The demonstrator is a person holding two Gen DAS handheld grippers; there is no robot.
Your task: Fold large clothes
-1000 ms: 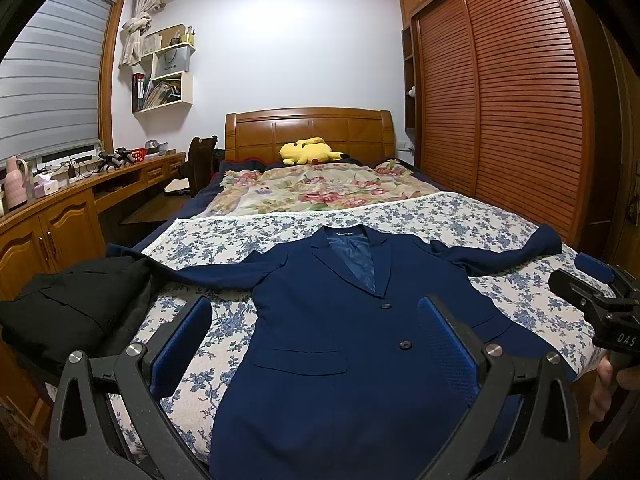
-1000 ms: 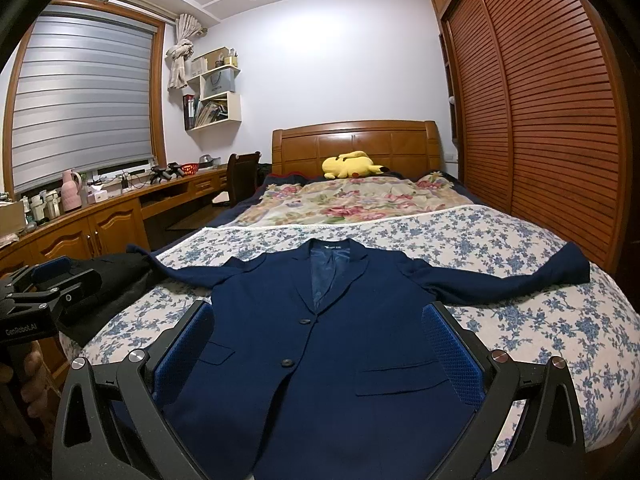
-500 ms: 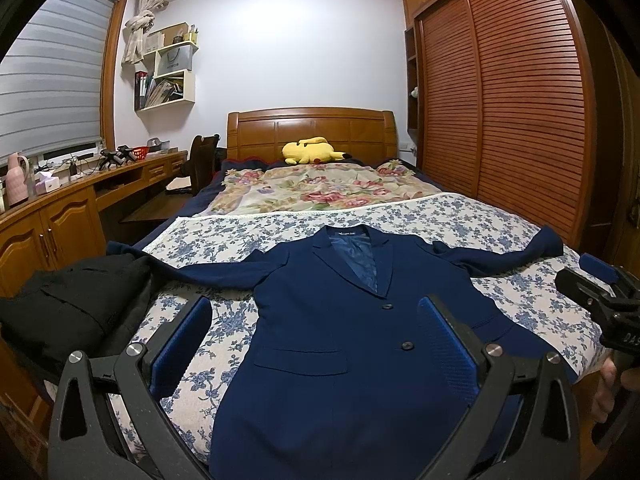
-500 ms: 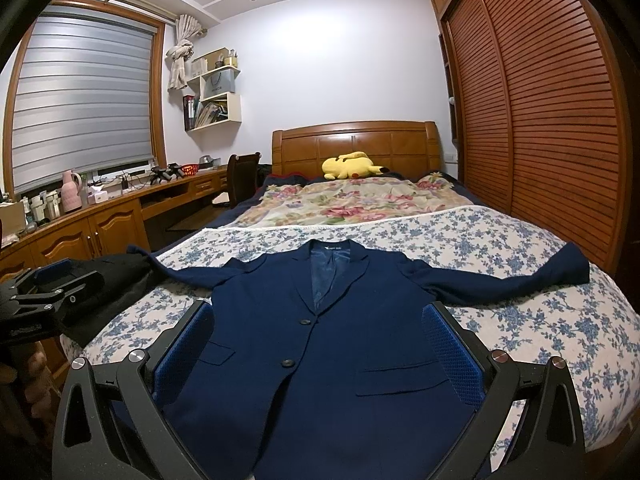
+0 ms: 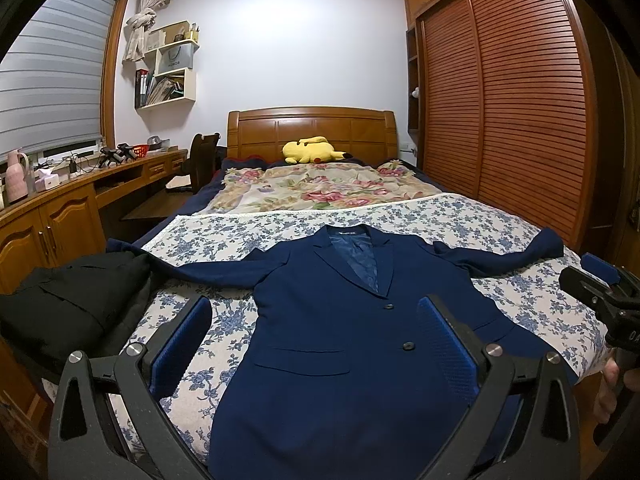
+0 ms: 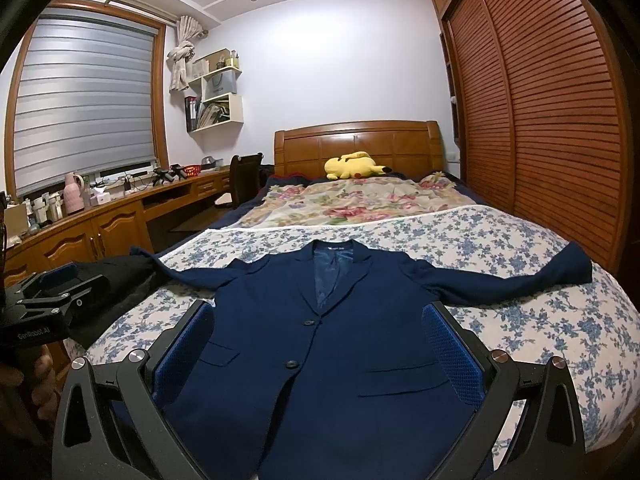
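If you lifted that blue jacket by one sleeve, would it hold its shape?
Probably not. The navy jacket lies flat and follows the bed, so the fabric looks floppy. The sleeve would likely rise first, with the body dragging behind. The lined collar may stay somewhat firmer.

Bed (image 5: 480, 216) covered at foot end by blue-floral sheet (image 5: 224, 240); rose-patterned blanket (image 5: 320, 192) spread toward headboard. Navy blazer (image 5: 340, 344) laid flat, front up, across foot end, sleeves spread toward both side edges. Black garment (image 5: 80, 304) heaped at left edge. Yellow plush toy (image 5: 308, 150) placed by headboard.
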